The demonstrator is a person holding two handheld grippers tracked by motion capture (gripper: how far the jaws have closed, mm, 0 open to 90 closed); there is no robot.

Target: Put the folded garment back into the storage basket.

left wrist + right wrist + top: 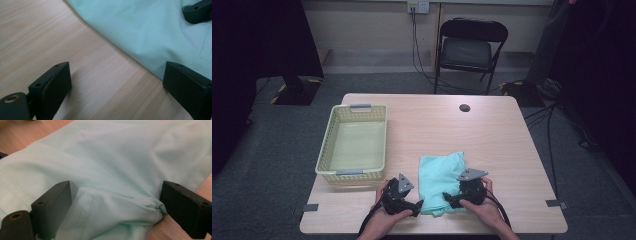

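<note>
A mint-green cloth (439,172) lies folded on the wooden table (497,135), near its front edge. My left gripper (417,205) is low at the cloth's near left corner. In the left gripper view the left gripper (117,75) is open over bare wood, with its right jaw at the edge of the cloth (140,27). My right gripper (448,198) reaches in from the right onto the cloth's near edge. In the right gripper view the right gripper (117,195) is open, and a bunched, stitched fold of the cloth (112,152) sits between its jaws.
A pale yellow plastic basket (326,137) stands empty on the left of the table. A small black round cap (464,107) lies near the far edge. Beyond the table stands a black folding chair (469,50). Cables run on the floor at right.
</note>
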